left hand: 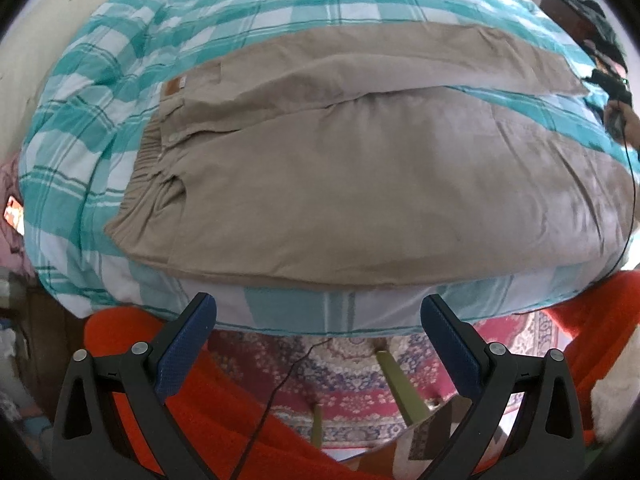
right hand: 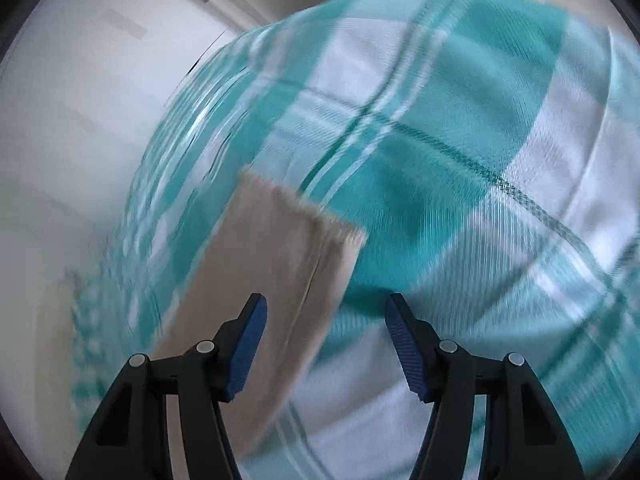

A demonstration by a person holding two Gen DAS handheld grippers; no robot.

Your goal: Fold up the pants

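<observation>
Beige pants point(left hand: 320, 184) flat on teal-and-white checked bedsheet point(left hand: 248, 12), legs spread apart.

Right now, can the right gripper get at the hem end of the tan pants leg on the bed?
Probably yes. The right gripper is open with nothing between its jaws, and the pants leg hem lies flat on the checked bedsheet just ahead with nothing covering it.

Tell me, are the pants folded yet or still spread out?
Spread out: the pants lie flat on the checked sheet, both legs apart, side by side.
</observation>
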